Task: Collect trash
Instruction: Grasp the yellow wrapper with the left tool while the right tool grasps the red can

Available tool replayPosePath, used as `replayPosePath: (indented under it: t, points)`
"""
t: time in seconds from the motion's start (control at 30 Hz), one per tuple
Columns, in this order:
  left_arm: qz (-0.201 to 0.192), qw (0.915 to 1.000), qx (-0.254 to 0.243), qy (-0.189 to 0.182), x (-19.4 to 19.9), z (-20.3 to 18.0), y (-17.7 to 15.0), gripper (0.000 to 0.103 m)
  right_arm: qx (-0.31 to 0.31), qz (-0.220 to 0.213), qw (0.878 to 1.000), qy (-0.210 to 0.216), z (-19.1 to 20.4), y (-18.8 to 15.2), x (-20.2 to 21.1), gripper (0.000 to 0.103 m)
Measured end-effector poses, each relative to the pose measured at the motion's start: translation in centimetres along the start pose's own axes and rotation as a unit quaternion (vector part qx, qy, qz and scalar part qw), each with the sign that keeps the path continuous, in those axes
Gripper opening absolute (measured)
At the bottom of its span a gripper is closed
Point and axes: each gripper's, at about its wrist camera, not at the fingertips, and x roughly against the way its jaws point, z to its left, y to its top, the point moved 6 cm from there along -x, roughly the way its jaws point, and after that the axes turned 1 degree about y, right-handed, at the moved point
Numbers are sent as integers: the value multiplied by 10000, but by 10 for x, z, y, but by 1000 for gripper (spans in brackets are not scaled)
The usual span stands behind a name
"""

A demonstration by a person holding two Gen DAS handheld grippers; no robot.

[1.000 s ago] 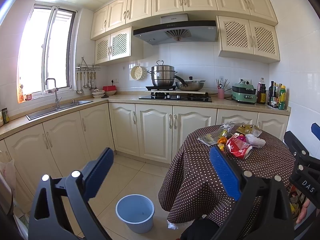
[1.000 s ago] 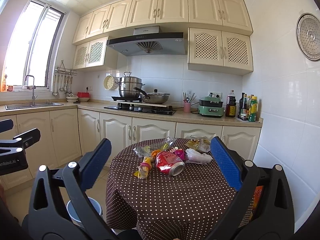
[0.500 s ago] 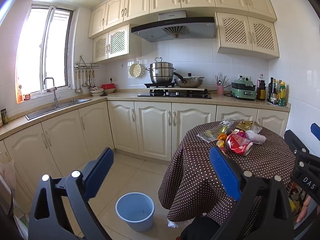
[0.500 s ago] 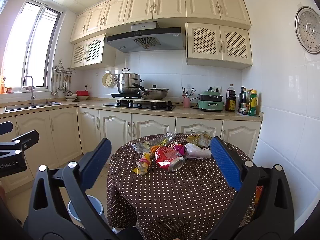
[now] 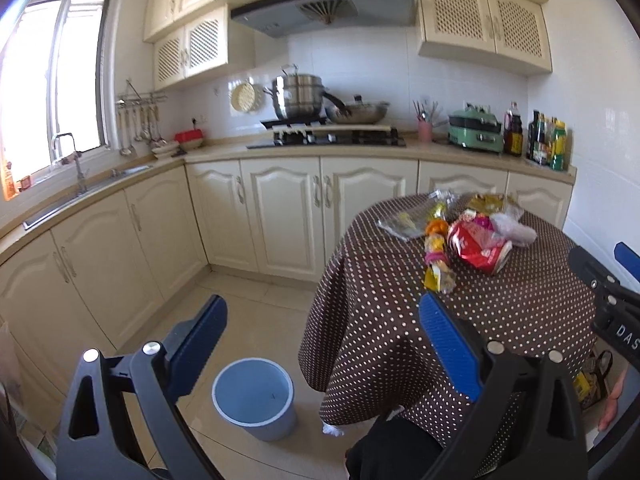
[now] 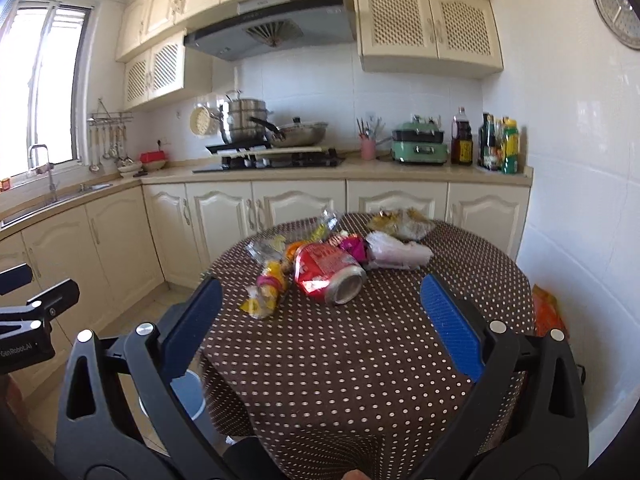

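A pile of trash lies on a round table with a brown dotted cloth (image 6: 360,360): a crushed red can (image 6: 328,270), a yellow-pink wrapper (image 6: 266,288), a clear wrapper (image 6: 264,246), a white bag (image 6: 396,254) and a gold wrapper (image 6: 400,224). The can also shows in the left wrist view (image 5: 478,242). A blue-grey bin (image 5: 254,398) stands on the floor left of the table. My right gripper (image 6: 320,336) is open and empty, short of the can. My left gripper (image 5: 324,352) is open and empty, above the floor between bin and table.
Cream cabinets (image 5: 280,212) and a counter run along the back and left walls, with a stove and pots (image 5: 304,100), a sink (image 5: 80,192) and bottles (image 6: 500,144). An orange bag (image 6: 548,312) lies on the floor right of the table.
Both grippers have moved forward and tilted down toward the table. The trash and bin now look nearer and larger. Both stay open.
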Motion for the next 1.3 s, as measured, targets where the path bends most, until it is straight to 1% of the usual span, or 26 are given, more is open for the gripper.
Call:
replayPosePath:
  t: [0.13,0.2,0.3,0.43,0.5,0.6,0.7,0.77,0.83,0.87,0.9,0.97,1.03,1.1,1.2,1.3]
  points:
    - [336,9986,-177,-355,-40,-26,-5,95,-146,398,9991,-82,-18,-10,-36,97]
    - [482,9969,-253,-573,-59,-42,-6,95,-215,479,9986,-106,-24,-15,-48,97]
    - [641,9934,-405,-865,-84,-69,-2,95,-264,579,9977,-248,-34,-16,-66,97]
    - [856,9886,-503,-1129,-118,-98,6,95,-347,720,9958,-450,-50,-12,-91,97]
    - [948,9863,-475,-1263,-136,-111,11,95,-392,777,9951,-474,-56,-10,-103,97]
    - [1229,9817,-451,-1384,-168,-128,13,95,-361,836,9945,-524,-63,-8,-118,97]
    - [1419,9794,-479,-1352,-194,-141,12,94,-325,930,9940,-468,-68,-6,-132,97]
    - [1545,9768,-480,-1403,-207,-148,11,87,-311,1006,9935,-433,-70,-5,-141,97]
    - [1777,9724,-451,-1443,-220,-151,8,66,-370,1093,9927,-357,-72,-4,-150,97]
    - [1903,9692,-396,-1514,-227,-153,6,61,-438,1160,9918,-317,-74,-3,-156,97]
    - [1950,9678,-368,-1547,-230,-152,5,54,-524,1228,9907,-255,-76,-2,-162,97]
    - [1893,9696,-448,-1482,-233,-152,7,37,-777,1374,9874,-45,-78,-2,-175,97]
    - [1863,9692,-454,-1546,-234,-153,8,29,-1060,1595,9811,267,-78,-2,-190,97]
    - [1785,9705,-330,-1585,-231,-148,11,28,-1233,1825,9741,504,-77,-5,-205,97]
    - [1567,9756,-182,-1528,-221,-136,18,28,-1441,2116,9637,755,-73,-8,-222,97]
    - [1483,9766,-108,-1554,-217,-126,24,28,-1521,2435,9524,1029,-66,-10,-238,97]
